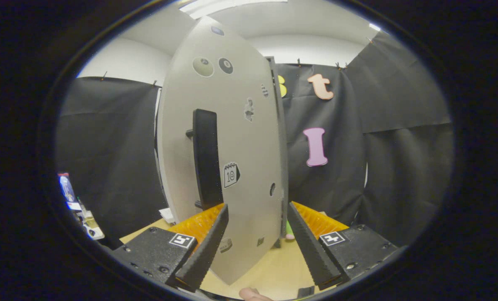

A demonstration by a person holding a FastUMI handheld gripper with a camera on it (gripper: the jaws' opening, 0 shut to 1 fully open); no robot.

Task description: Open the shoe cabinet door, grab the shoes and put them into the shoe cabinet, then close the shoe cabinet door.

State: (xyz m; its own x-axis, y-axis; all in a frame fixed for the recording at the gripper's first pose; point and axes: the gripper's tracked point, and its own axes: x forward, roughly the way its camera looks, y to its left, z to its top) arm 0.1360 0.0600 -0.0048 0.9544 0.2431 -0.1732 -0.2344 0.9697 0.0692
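Note:
The grey shoe cabinet door [240, 138] stands swung out, seen at a slant, with several stickers on its face. Its free edge [283, 167] lies just inside my right finger. A black vertical handle [207, 156] is mounted on the door, and its lower end sits right at my left fingertip [223, 211]. My gripper [258, 207] is open, with the door's lower part between its fingers; neither finger clearly presses on it. A small green and pink thing [289, 232] peeks out behind the door's bottom edge; I cannot tell what it is.
A light wooden tabletop [274, 271] lies under the door and fingers. A person's fingertip [253, 295] shows below the fingers. Small clutter [75, 205] sits off to the left by the black cloth wall [399, 167].

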